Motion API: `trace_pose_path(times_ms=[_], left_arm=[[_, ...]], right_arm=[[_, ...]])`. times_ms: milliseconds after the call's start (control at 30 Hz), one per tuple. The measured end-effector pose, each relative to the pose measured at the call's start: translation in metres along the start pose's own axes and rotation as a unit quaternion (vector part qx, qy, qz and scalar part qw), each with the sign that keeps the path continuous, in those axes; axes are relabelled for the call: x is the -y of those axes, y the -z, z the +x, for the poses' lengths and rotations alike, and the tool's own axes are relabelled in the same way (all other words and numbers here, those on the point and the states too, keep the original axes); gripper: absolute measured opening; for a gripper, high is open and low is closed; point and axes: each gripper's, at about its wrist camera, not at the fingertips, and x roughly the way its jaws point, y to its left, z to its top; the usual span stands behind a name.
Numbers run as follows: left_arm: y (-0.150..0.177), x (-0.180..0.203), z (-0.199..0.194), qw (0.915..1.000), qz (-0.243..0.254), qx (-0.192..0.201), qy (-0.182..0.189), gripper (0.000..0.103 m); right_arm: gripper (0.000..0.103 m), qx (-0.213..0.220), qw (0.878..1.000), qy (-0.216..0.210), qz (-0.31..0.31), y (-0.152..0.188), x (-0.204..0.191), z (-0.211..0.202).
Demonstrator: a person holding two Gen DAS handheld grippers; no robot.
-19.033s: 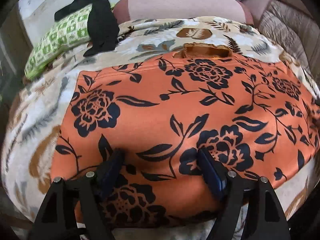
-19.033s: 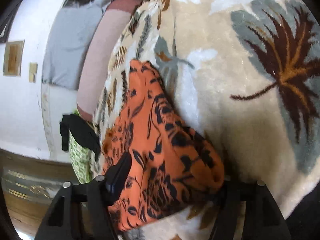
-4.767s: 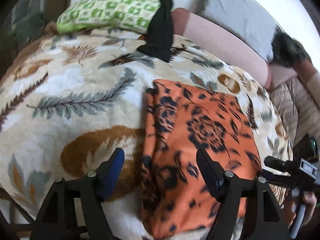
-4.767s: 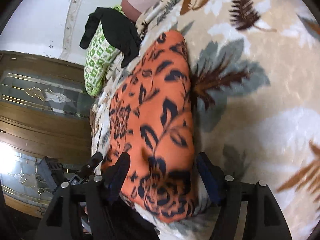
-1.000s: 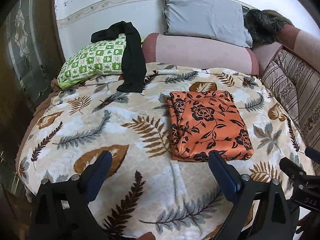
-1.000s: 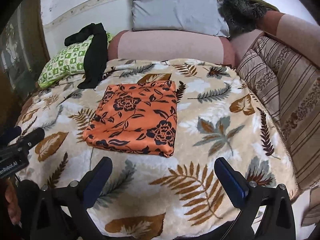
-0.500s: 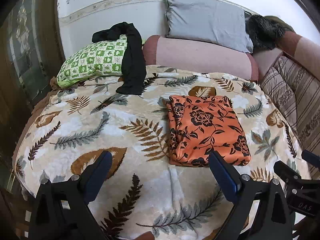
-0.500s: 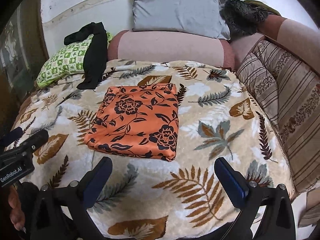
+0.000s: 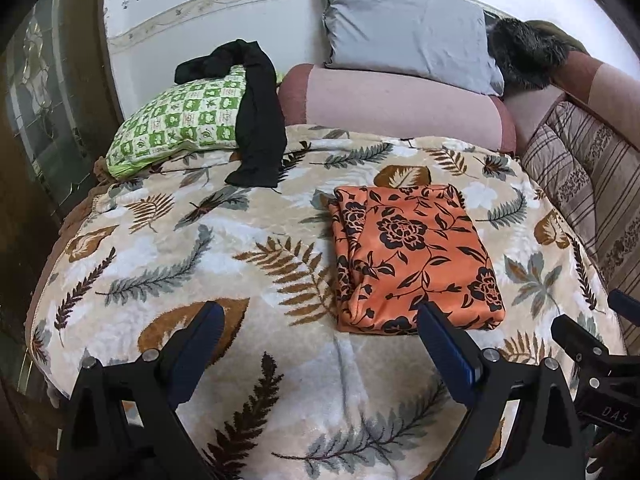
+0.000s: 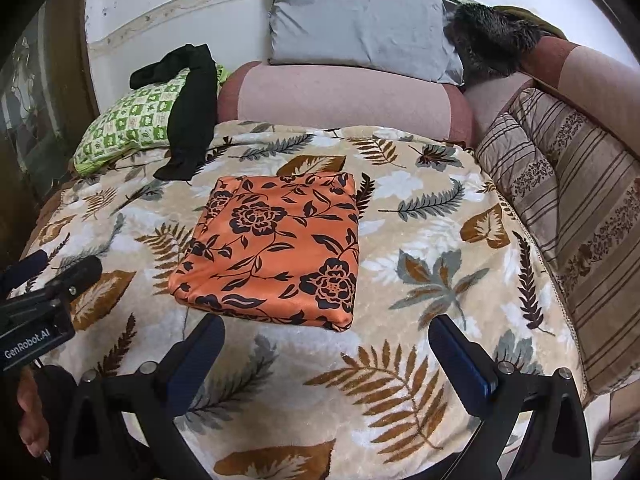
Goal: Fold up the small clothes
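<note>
From the left wrist view, at nine o'clock a dark door (image 9: 36, 128) with patterned glass is cut off by the lens rim and hard to read. At eleven o'clock a green pillow (image 9: 180, 120) lies on the blanket (image 9: 168, 248), with a black garment (image 9: 256, 120) draped over its right end and trailing onto the blanket; how much of the pillow it covers cannot be told. At twelve o'clock a grey cushion (image 9: 404, 36) leans on the wall above a pink bolster (image 9: 392, 100). The folded orange cloth (image 9: 412, 256) lies flat on the blanket just right of centre, a stack of layered edges showing along its left side; its near right corner is hidden behind one finger. The left gripper (image 9: 316, 336) is spread wide, holding nothing, above the blanket's near edge. At one o'clock a dark furry thing (image 9: 524, 52) is too blurred to name. At three o'clock a striped cushion (image 9: 588, 184) runs out of view.

In the right wrist view, the left gripper's body shows at eight o'clock, with part of a hand (image 10: 28, 416) below it, mostly cut off. The right gripper (image 10: 324, 340) is also spread wide and empty, just short of the cloth's near edge.
</note>
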Motion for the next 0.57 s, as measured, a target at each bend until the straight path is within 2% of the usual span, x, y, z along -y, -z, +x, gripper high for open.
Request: trace_pose_path(times_ms=[567], left_arm=[[-0.016,0.010,0.014,0.9999,0.010,0.007,0.008,0.098]], right_arm=[[0.103,-0.007,1.000,0.001,0.000,-0.012,0.004,0.019]])
